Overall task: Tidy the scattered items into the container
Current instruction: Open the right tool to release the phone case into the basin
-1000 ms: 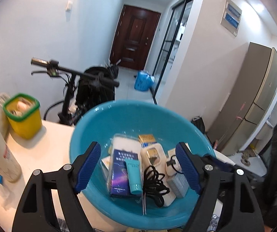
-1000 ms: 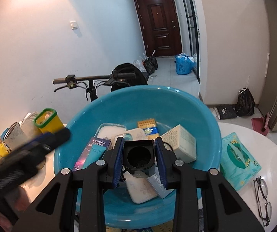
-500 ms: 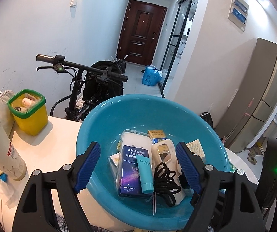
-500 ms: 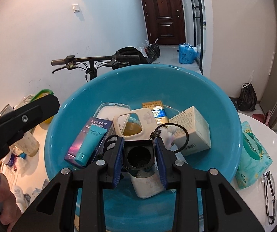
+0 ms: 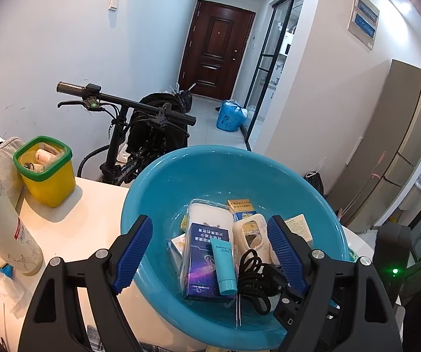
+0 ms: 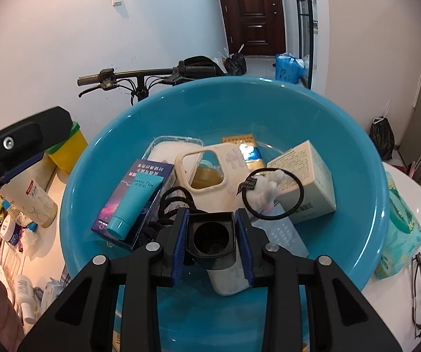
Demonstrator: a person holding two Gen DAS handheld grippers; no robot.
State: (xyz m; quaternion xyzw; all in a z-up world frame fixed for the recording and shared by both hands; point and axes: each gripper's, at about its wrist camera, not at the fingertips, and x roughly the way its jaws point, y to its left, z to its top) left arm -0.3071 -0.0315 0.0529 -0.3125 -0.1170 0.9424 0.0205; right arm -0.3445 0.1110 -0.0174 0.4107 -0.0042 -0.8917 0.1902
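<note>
Teal basin (image 5: 163, 182) fills the lower middle of the left wrist view, sitting on a white table (image 5: 87, 223). Left gripper (image 5: 210, 252) spread wide over the near rim, nothing between the blue pads. Inside the basin: purple box (image 5: 201, 267) with a teal tube (image 5: 225, 264) lying on it, black cord (image 5: 254, 272) at 5 o'clock of the box, phone case (image 5: 251, 231) at 2 o'clock. Yellow bin (image 5: 47, 173) with green rim stands at 10 o'clock of the basin, apart from it.

Right wrist view: right gripper (image 6: 211, 234) pinches a black square cap (image 6: 211, 236), pads pressed on both its sides, low over the basin (image 6: 269, 102) interior. Cream box (image 6: 304, 182) at 2 o'clock of the cap; hair tie (image 6: 272, 195) leans against it. Tissue pack (image 6: 401, 223) and glasses (image 6: 418, 293) lie on the table outside the rim, at 3 o'clock.
</note>
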